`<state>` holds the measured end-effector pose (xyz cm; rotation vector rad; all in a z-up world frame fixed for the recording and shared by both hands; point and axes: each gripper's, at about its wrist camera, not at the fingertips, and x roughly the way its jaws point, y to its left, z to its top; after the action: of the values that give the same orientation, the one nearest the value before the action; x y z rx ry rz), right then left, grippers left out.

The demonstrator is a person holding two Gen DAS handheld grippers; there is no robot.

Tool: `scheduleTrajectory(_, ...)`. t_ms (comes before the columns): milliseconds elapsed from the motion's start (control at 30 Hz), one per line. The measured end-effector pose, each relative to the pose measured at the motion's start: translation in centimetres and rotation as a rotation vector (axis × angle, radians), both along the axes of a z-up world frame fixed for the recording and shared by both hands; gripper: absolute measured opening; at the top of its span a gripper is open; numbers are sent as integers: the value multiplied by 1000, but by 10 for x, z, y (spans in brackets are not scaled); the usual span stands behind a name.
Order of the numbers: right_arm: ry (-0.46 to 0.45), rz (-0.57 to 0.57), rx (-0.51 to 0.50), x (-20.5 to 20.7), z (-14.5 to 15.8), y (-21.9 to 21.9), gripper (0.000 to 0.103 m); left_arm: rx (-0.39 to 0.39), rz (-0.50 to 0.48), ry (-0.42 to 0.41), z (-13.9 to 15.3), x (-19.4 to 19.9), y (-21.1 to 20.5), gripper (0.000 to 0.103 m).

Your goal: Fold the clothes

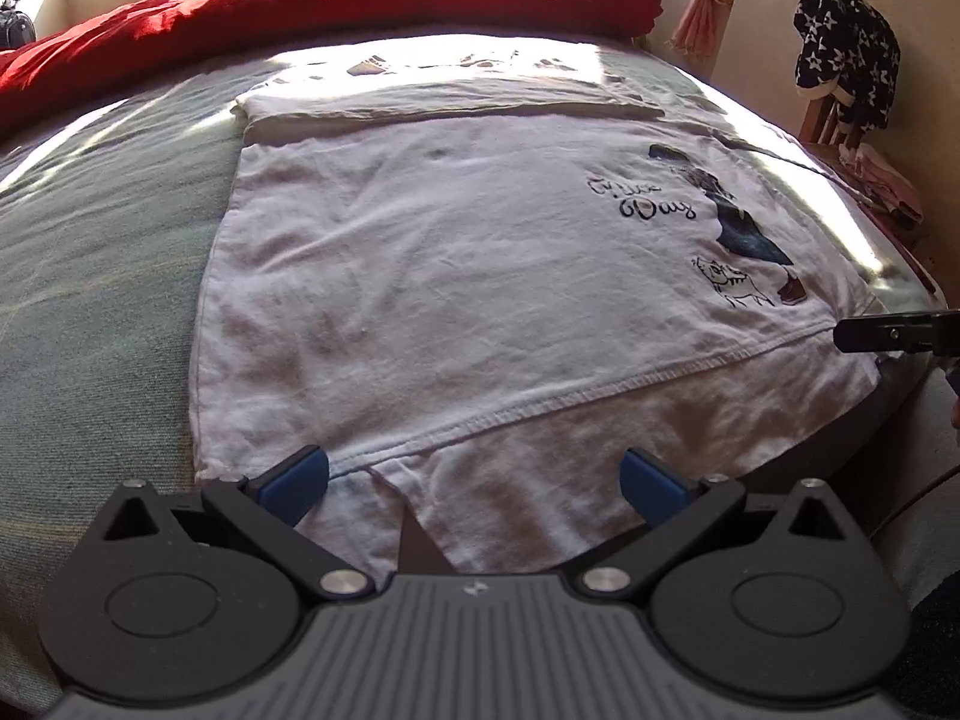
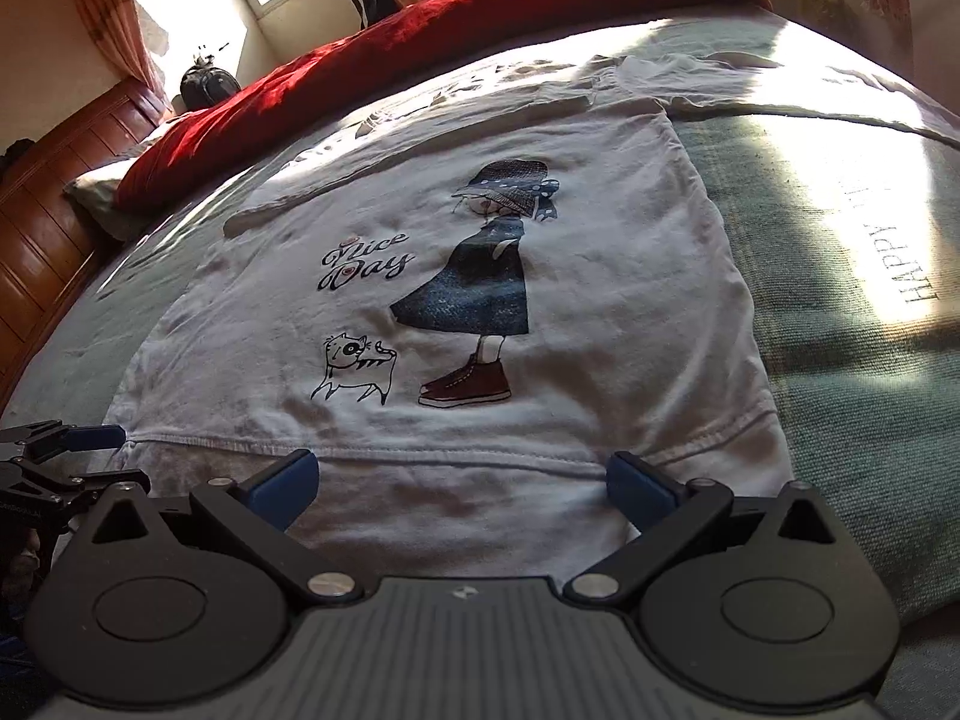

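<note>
A white T-shirt [image 2: 480, 312] lies spread flat on a bed covered by a pale green bedspread [image 2: 852, 396], its stitched hem toward the near edge. The front carries a print [image 2: 474, 276] of a girl in a blue dress and hat with dark red sneakers, a small line-drawn cat and the script "Nice Day". The far part of the shirt looks folded over into a band lying in strong sunlight.

The left gripper [image 1: 474, 483] hovers at the near hem on the shirt's left side, its blue-padded fingers [image 1: 297, 483] spread wide apart with nothing between them. The right gripper [image 2: 462, 483] is at the near hem below the print, its fingers [image 2: 639, 489] likewise spread wide and holding nothing. Whether either pair touches the fabric cannot be told.

A red duvet [image 2: 456, 30] is bunched along the far side of the bed. The bedspread shows the printed word "HAPPY" on the right. A wooden headboard [image 2: 42, 240] stands at the left, and a dark star-patterned garment [image 1: 846, 54] hangs over a chair at the far right.
</note>
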<state>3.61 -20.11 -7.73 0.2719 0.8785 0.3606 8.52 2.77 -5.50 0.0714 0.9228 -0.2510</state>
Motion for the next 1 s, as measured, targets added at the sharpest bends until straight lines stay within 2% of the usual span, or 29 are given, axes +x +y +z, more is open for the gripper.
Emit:
scheduleTrajectory(200, -23, 18, -62, -3, -1, 8, 103, -29, 50, 6, 3, -2, 12, 102)
scheduleTrajectory(333, -31, 14, -76, -4, -1, 10, 103, -52, 26, -22, 8, 6, 6, 102)
scheduleTrajectory(567, -75, -11, -68, -11, -3, 10, 103, -27, 6, -3, -2, 7, -7, 102)
scheduleTrajectory(667, -95, -33, -65, -13, -3, 11, 103, -48, 8, -13, 3, 6, -4, 102)
scheduleTrajectory(833, -93, -37, -100, -13, 8, 16, 103, -58, 2, -33, 6, 9, -5, 102)
scheduleTrajectory(1000, -171, -12, -97, -16, 27, 19, 103, -59, 15, -12, -5, 6, -1, 102)
